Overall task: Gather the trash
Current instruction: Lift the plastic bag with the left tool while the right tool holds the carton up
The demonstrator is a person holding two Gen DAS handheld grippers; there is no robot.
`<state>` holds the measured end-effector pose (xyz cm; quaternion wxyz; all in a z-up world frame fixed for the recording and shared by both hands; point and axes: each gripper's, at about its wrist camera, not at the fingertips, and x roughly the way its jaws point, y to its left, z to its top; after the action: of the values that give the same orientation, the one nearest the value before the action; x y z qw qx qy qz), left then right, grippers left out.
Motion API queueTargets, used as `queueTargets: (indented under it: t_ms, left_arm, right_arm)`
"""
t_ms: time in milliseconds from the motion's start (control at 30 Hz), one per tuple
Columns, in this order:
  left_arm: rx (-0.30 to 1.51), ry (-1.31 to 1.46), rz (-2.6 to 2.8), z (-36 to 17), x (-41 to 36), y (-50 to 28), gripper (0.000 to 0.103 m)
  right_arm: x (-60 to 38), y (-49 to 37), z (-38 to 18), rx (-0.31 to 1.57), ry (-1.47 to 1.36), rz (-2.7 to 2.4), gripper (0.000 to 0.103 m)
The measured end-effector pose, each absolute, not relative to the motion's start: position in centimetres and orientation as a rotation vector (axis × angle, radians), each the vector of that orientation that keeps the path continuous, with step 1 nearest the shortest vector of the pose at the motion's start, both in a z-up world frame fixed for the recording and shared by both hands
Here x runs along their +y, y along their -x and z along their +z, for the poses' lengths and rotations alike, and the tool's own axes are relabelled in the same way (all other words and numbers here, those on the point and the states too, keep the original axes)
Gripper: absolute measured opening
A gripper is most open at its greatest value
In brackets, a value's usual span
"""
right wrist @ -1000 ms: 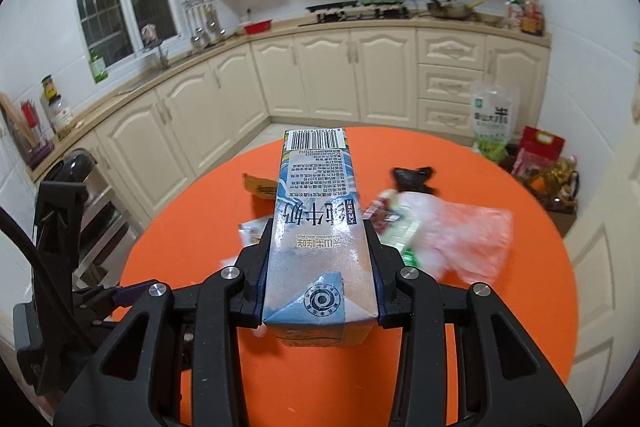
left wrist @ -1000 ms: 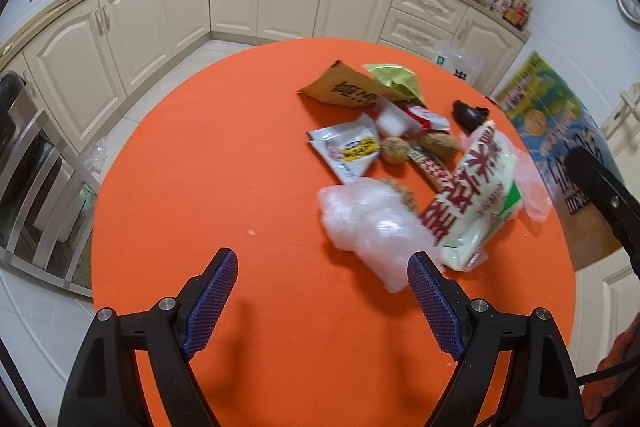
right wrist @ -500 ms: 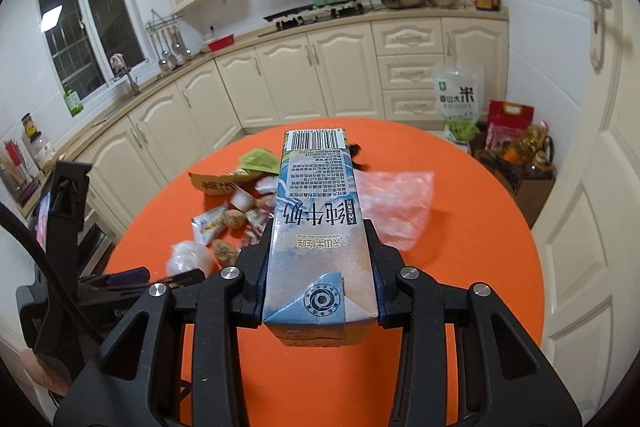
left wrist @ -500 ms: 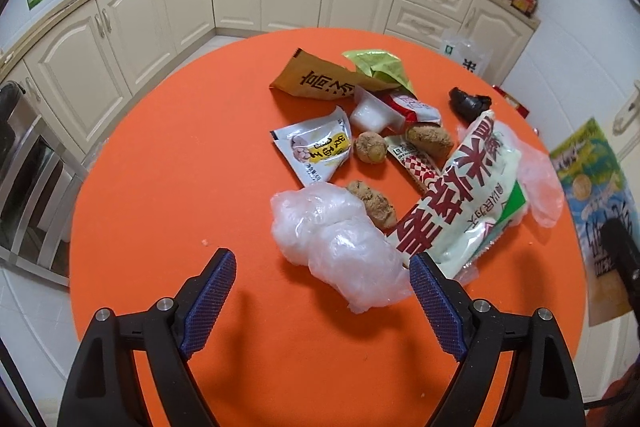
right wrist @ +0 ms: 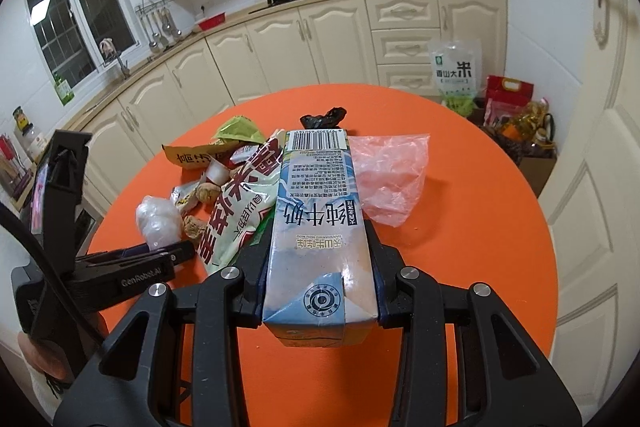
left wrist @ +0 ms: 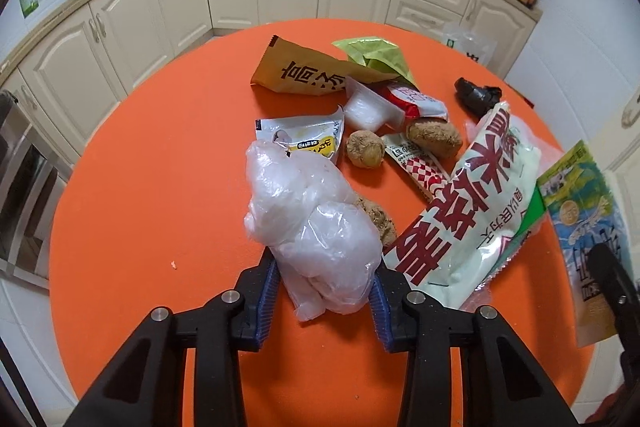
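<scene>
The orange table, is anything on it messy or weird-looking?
Yes. Trash lies in a loose heap on the orange table: a brown wrapper, a big white noodle bag and a crumpled clear bag, overlapping at odd angles. A tiny crumb sits alone nearby. Nothing looks spilled.

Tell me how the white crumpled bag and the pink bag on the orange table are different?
The white crumpled bag is scrunched into a lumpy ball; the pink bag lies spread out flat. The white crumpled bag sits between the closing left gripper pads; nothing touches the pink bag. The white one is cloudy, the pink one see-through. Both are thin plastic, lying on the orange table.
</scene>
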<state>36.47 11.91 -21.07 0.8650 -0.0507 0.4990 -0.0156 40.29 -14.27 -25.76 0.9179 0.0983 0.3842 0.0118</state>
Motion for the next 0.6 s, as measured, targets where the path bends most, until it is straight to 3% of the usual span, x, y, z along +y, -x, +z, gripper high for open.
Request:
queueTargets:
  t_ms: [600]
  left_arm:
    - [1.011, 0.044, -0.060, -19.0, 10.7, -32.8, 0.036]
  right_arm:
    - [-14.1, -37.4, -24.3, 0.752, -0.212, 0.015, 0.036]
